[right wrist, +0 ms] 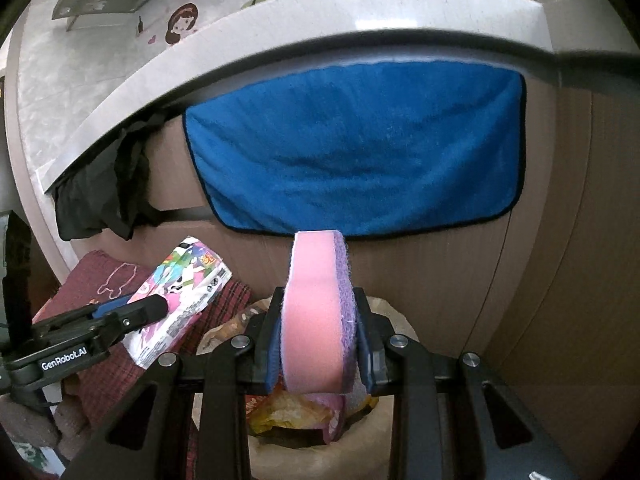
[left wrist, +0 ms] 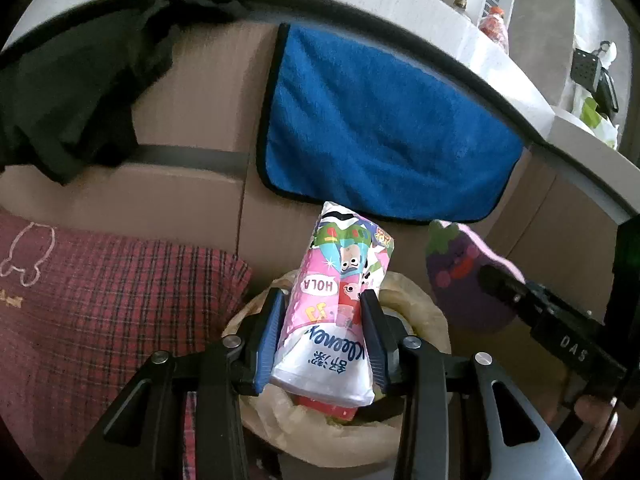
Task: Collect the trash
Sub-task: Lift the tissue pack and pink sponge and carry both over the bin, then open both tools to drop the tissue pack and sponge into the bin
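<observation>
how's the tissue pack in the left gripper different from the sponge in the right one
The tissue pack is a glossy printed wrapper with cartoon figures; the sponge is plain pink foam with a purple scrub side. The pack looks crumpled, the sponge keeps its rounded shape. Both are clamped upright over the lined bin.

Both views are dim under soft daylight from above, brightest on the pale countertop (right wrist: 280, 28) over the blue towel (left wrist: 380, 120), with deep shadow below that towel, strong fisheye bending and black vignette at the edges, and mild overall softness.
</observation>
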